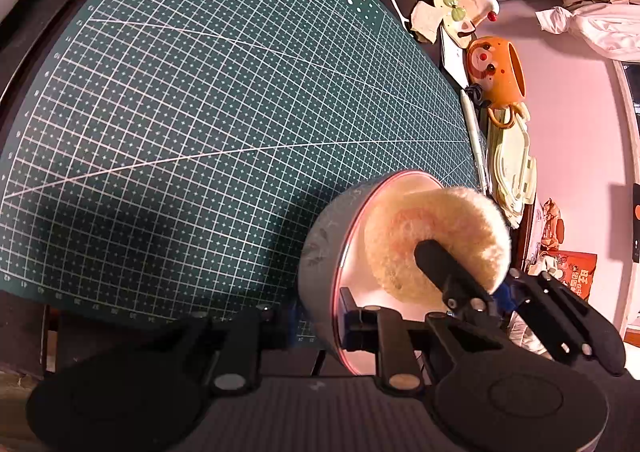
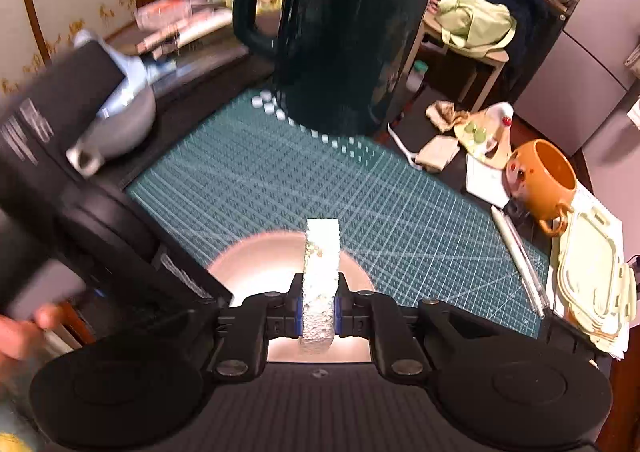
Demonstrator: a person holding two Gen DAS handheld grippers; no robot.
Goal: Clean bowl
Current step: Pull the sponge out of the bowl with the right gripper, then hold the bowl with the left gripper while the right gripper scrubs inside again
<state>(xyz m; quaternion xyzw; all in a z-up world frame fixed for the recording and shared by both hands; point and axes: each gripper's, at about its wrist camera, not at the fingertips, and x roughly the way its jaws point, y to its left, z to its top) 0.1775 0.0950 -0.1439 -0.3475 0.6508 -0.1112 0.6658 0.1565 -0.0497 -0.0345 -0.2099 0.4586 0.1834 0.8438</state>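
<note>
The bowl (image 1: 324, 248) is tipped on its side over the near right part of the green cutting mat (image 1: 192, 123), with its mouth facing right in the left wrist view and its axis running roughly level across the mat. It is a short, round bowl — pale grey outside with a faint leaf pattern, a thin reddish line at the rim and a smooth, pale, glossy inside. The left gripper (image 1: 340, 320) is clamped on its rim, one finger inside the bowl and the other hidden outside the wall.

Inside the bowl sits a fluffy cream sponge (image 1: 436, 236), seen broadside from the left wrist. From the right wrist the same sponge (image 2: 320, 284) shows edge-on as a narrow pale block, its long axis pointing away from the camera into the bowl (image 2: 256, 264). The right gripper (image 2: 318, 312) is pressed tight on the sponge's two flat faces, blue pads against it.

On the tabletop beyond the mat stand a dark green jug (image 2: 348, 31) and, at the right edge, an orange mug (image 2: 540, 175) lying tilted beside a pale green lidded box (image 2: 592, 284).
</note>
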